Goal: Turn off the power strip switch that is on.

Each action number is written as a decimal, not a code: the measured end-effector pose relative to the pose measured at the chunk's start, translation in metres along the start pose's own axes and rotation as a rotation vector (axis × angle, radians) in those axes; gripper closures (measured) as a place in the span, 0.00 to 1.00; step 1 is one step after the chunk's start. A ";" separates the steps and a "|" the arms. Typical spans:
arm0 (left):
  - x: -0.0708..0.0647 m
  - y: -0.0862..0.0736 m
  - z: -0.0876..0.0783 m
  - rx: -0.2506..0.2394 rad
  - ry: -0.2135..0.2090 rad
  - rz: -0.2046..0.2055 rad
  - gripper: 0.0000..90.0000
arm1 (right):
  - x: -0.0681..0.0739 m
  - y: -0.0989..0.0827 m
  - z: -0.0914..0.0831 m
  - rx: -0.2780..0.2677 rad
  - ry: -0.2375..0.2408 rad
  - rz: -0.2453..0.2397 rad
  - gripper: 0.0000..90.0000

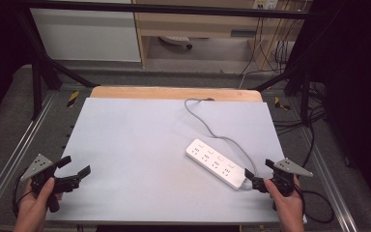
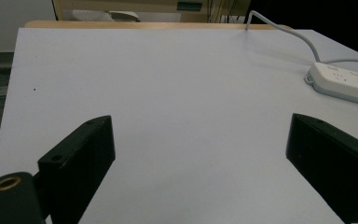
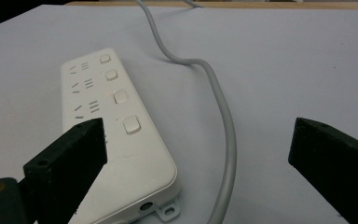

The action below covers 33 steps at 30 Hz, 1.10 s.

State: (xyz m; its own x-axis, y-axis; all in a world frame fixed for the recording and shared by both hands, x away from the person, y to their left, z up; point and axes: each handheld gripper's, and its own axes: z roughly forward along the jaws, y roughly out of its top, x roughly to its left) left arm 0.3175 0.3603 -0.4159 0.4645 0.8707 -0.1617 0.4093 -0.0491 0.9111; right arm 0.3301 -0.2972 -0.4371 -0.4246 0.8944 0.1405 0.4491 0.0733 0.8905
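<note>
The white power strip (image 1: 217,163) is lying at the right of the worktop (image 1: 140,145), just ahead of the right hand-held gripper (image 1: 251,180), whose jaws are spreading wide. The left hand-held gripper (image 1: 72,171) is likewise gaping, well apart. Its grey cable (image 3: 223,116) is curling beside the strip, and may be risking a snag.

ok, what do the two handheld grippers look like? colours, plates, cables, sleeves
Both are matte black with two blocky jaws. The left gripper and right gripper each carry a grey three-cornered plate on top and trail a black cable. The left gripper view shows a brass-coloured threaded insert near the jaw base. Hands and forearms are bare, no sleeves or gloves visible.
</note>
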 end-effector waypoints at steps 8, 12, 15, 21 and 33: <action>0.000 0.000 0.000 0.006 -0.004 0.004 0.09 | 0.003 0.007 -0.004 -0.051 -0.012 0.005 0.05; 0.000 0.000 0.001 0.009 -0.005 0.008 0.09 | 0.006 0.011 -0.005 -0.073 -0.016 0.005 0.04; -0.001 0.000 0.001 0.009 -0.008 0.009 0.09 | 0.008 0.016 -0.006 -0.088 -0.020 0.007 0.04; -0.002 0.000 0.001 0.010 -0.010 0.008 0.09 | 0.012 0.023 -0.006 -0.111 -0.030 0.021 0.03; -0.002 -0.001 0.002 0.013 -0.010 0.014 0.09 | 0.020 0.040 -0.005 -0.140 -0.048 0.018 0.05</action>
State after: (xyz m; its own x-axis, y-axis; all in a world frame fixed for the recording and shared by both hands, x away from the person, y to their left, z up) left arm 0.3176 0.3578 -0.4166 0.4780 0.8651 -0.1524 0.4125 -0.0679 0.9084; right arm 0.3358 -0.2785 -0.3967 -0.3779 0.9154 0.1391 0.3408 -0.0021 0.9401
